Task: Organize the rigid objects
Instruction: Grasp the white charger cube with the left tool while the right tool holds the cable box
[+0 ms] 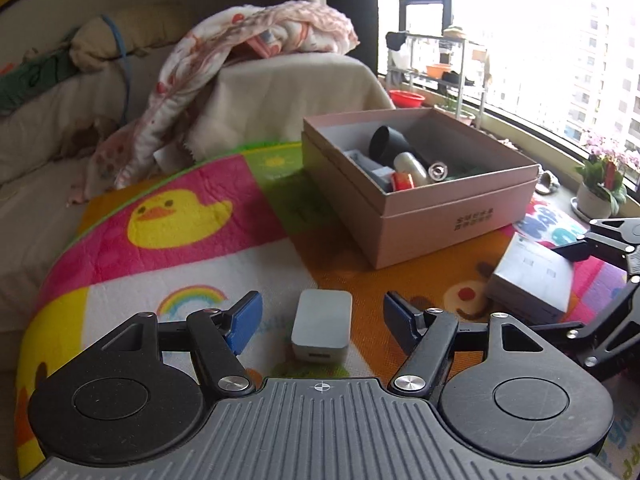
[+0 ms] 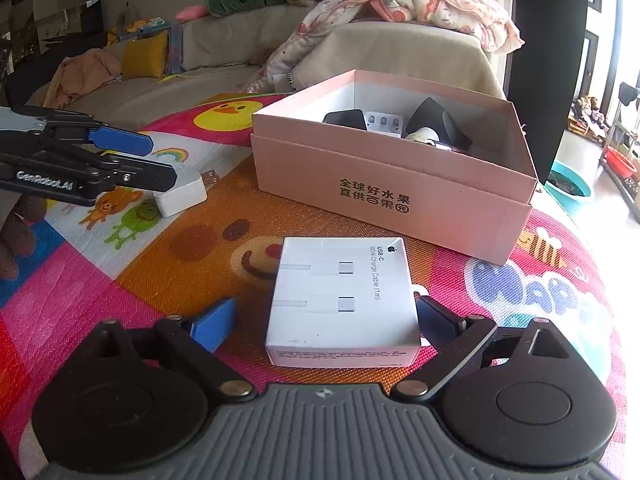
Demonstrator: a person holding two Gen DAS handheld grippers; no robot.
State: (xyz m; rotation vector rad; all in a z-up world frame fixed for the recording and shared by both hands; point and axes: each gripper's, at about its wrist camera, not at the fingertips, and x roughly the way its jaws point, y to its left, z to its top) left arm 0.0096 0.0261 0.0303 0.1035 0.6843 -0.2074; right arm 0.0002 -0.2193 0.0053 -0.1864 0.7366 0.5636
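- Fingers (image 1: 244, 322) of the left gripper (image 1: 322, 320) stand spread, their blue pads well clear of the white charger (image 1: 322, 328) that lies flat between them on the mat; neither pad touches it.
- Seen from the right wrist view, that same charger (image 2: 182, 192) rests with its two metal prongs pointing toward the pink box, partly hidden under the left gripper (image 2: 132, 160).
- Fingers (image 2: 212, 328) of the right gripper (image 2: 324, 326) are also spread wide, one on each side of the white cable box (image 2: 342, 300). The right-hand finger sits just beside the box's edge; whether it touches I cannot tell. The left-hand finger stands apart from it.
- White cable box lies flat on the mat, printed top up, near the front of the pink box and apart from it; in the left wrist view it (image 1: 530, 282) shows beside the right gripper's black linkage (image 1: 608, 252).
- Pink box (image 2: 394, 196) stands open beyond both grippers, with dark printed characters on its front wall. Inside it lie a black cup (image 1: 390, 145) tipped on its side, a small roll of orange tape (image 1: 403, 181), and other small items I cannot make out.
- Colourful play mat (image 1: 192, 240) with a yellow duck, a rainbow and a bear face covers the surface under everything.
- Sofa (image 1: 48, 132) with a floral blanket (image 1: 248, 52) draped over it runs behind the mat.
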